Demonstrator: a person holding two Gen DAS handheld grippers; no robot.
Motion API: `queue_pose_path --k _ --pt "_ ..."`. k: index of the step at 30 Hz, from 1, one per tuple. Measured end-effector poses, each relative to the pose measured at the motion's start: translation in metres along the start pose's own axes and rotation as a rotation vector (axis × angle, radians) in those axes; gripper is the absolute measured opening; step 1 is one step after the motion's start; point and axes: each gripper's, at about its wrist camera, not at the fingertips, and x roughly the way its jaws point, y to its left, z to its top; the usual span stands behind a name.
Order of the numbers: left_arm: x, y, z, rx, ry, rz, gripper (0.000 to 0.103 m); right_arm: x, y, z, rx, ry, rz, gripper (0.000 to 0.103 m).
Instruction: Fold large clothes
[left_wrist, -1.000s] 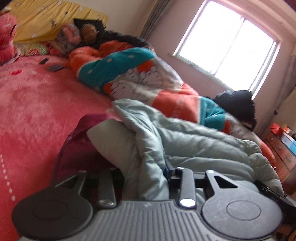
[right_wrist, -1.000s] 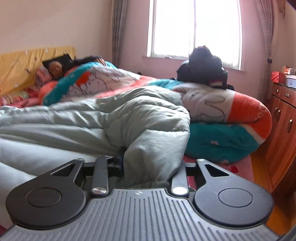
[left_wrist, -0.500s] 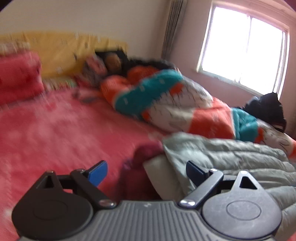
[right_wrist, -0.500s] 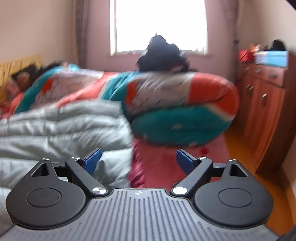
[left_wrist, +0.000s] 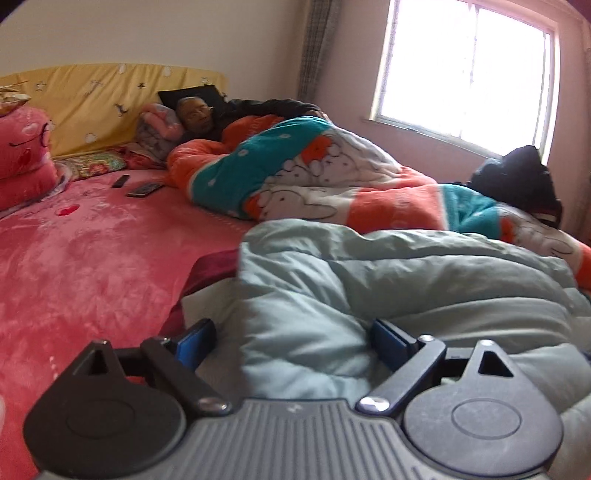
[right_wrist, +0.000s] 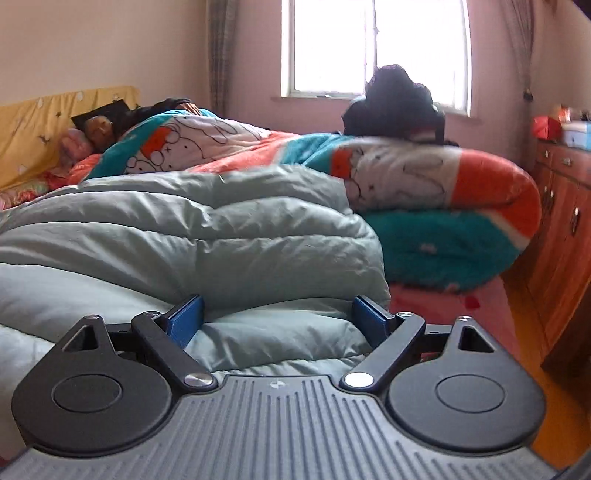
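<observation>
1. Bedroom with a bright window (right_wrist: 373, 48) and a wooden cabinet (right_wrist: 561, 236) at the right; most of it is taken up by the bed (left_wrist: 92, 258) under a pink plush cover.
2. Along the far side of the bed lies a patterned orange, teal and white quilt (left_wrist: 314, 181), with a person's head (left_wrist: 195, 110) at the pillow end and a black bundle (right_wrist: 395, 103) on top near the window.
3. On the near part of the bed sits the pale green padded coat (right_wrist: 192, 236), doubled over itself into a thick, puffy stack; a dark red lining (left_wrist: 210, 266) shows at its left edge.
4. Judging by that stack, at least one fold is made, but the bundle looks loose and uneven, so tidying or a further fold probably remains.
5. Left tongs (left_wrist: 291, 341) are spread apart, straddling a hump of the coat without clamping it.
6. Right tongs (right_wrist: 277, 317) are likewise spread wide at the coat's right end, gripping nothing.
</observation>
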Motion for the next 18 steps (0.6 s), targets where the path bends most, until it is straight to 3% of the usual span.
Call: queue_pose_path --k 3,5,9,18 --pt "-0.014 0.001 0.003 -0.013 -0.028 0.0 0.091 -0.002 -0.007 0.004 0.03 -0.01 0.015 0.103" --pt "-0.04 -0.002 0.005 -0.011 -0.09 -0.035 0.091 -0.013 -0.013 0.01 0.048 -0.04 0.009 0.103" --pt "-0.093 -0.015 -0.004 0.039 -0.153 -0.051 0.099 -0.055 -0.023 0.003 0.12 -0.135 0.008 0.103" --pt "-0.162 -0.028 -0.093 0.114 -0.012 -0.024 0.102 -0.118 -0.022 -0.073 0.187 -0.118 -0.043 0.103"
